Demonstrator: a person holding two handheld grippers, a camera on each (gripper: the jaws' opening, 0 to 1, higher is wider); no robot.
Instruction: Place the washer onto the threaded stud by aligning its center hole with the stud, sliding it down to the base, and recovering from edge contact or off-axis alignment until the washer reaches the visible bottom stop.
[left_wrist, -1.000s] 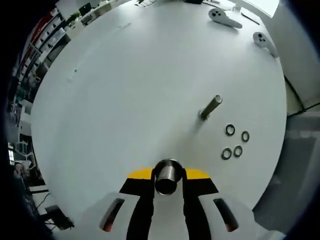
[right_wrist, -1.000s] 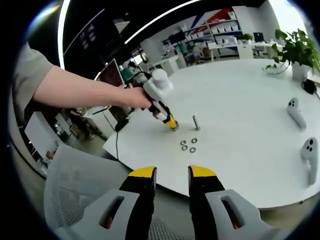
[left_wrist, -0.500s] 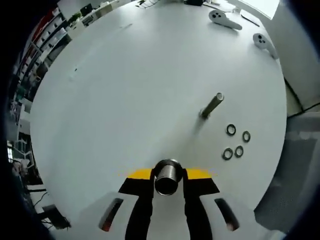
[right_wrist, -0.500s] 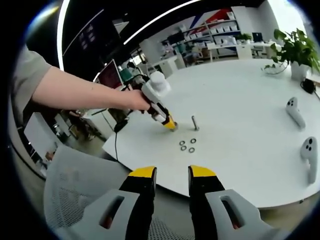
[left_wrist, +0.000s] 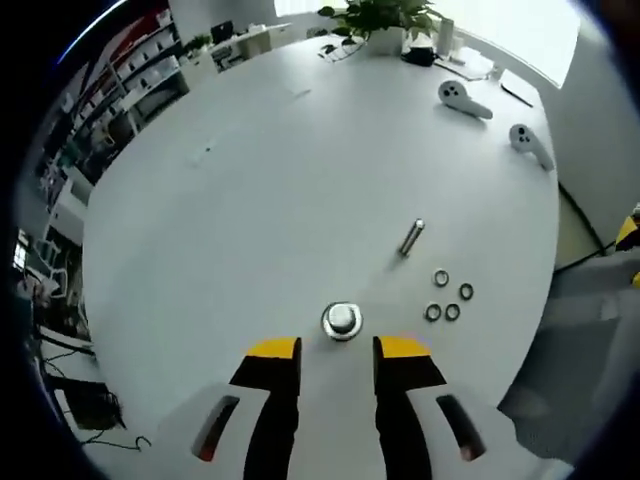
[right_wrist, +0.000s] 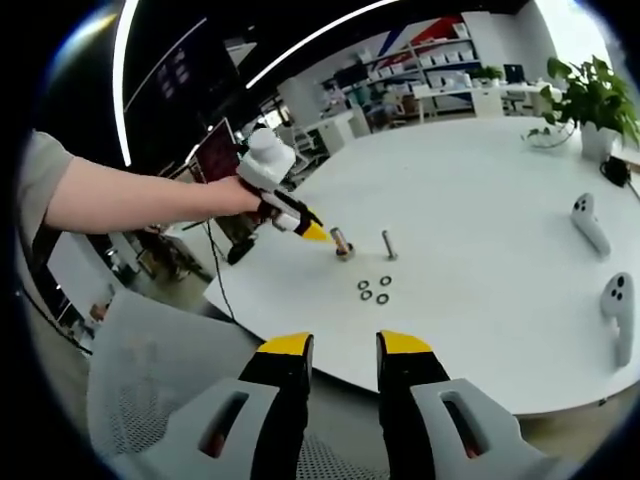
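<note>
Left gripper view: washers (left_wrist: 445, 296) right of stud (left_wrist: 411, 237), well beyond parted, empty left tool (left_wrist: 338, 349).

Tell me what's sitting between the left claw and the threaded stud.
In the left gripper view, a short metal cylinder stands between the left claw and the threaded stud.

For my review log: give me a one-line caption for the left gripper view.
Open left claw above a short metal stud standing on the white table, beside a taller stud and four washers.
</note>
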